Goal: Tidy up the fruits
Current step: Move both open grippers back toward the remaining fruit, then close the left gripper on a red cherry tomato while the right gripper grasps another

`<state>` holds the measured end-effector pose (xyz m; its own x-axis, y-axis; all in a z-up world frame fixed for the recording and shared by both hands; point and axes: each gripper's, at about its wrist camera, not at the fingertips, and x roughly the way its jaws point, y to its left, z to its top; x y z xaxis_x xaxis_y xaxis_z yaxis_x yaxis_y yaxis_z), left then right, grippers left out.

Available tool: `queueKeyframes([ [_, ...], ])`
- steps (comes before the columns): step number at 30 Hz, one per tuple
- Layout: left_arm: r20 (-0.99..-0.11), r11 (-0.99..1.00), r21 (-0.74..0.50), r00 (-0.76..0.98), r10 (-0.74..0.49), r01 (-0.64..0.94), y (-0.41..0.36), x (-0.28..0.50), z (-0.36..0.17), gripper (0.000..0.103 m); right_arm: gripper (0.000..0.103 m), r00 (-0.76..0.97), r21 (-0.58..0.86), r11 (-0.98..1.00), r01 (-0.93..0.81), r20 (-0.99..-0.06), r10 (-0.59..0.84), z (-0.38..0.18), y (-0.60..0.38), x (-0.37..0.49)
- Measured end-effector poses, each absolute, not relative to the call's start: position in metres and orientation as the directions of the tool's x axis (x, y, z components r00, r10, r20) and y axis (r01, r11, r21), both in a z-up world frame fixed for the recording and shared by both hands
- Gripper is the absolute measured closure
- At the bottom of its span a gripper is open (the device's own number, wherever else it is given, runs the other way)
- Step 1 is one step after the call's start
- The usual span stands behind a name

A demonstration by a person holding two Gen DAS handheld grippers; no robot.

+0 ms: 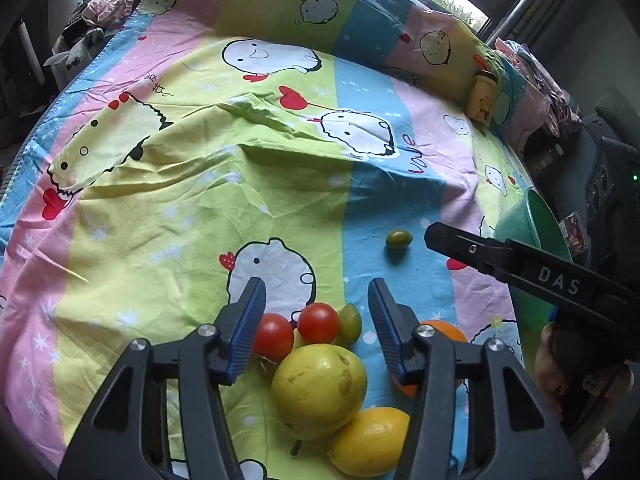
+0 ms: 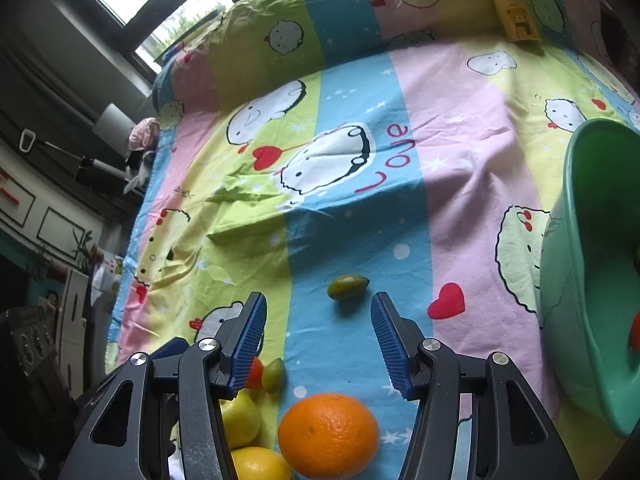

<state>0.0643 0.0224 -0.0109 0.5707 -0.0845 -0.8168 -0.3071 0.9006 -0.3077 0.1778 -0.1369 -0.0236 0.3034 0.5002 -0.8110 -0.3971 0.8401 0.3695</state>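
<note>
Both wrist views angled steeply down, close above patterned bedsheet [image 1: 200,208]. Left view nearest yellow-green fruit [image 1: 319,390], lower centre. Shared: orange [image 2: 328,436], small olive fruit [image 2: 347,286], green bowl [image 2: 576,280].

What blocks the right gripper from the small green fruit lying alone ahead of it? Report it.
Nothing visible. The right gripper is open and the small green fruit lies alone on bare bedsheet just beyond its fingertips.

Left claw [image 1: 316,304] and right claw [image 2: 318,316], black frames, blue ribbed pads, silver screws, white "DAS" lettering
</note>
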Motion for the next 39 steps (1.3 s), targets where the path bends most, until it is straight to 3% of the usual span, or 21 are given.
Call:
queueKeyframes([
  [7,-0.851,0.877,-0.313,0.517,-0.089,-0.364,0.036,0.049,-0.023,0.072,0.062,0.162,0.432,0.748,-0.503,-0.804,0.573,-0.031,-0.109,0.166],
  [10,-0.854,0.873,-0.319,0.511,-0.096,-0.37,0.036,0.045,-0.024,0.075,0.07,0.098,0.454,0.713,-0.534,-0.805,0.586,-0.036,-0.098,0.159],
  [35,-0.863,0.871,-0.316,0.495,-0.1,-0.376,0.035,0.049,-0.032,0.08,0.072,-0.033,0.482,0.701,-0.525,-0.835,0.549,-0.067,-0.071,0.16],
  [39,-0.862,0.87,-0.316,0.497,-0.097,-0.379,0.034,0.05,-0.032,0.08,0.078,-0.047,0.499,0.692,-0.522,-0.827,0.56,-0.07,-0.068,0.161],
])
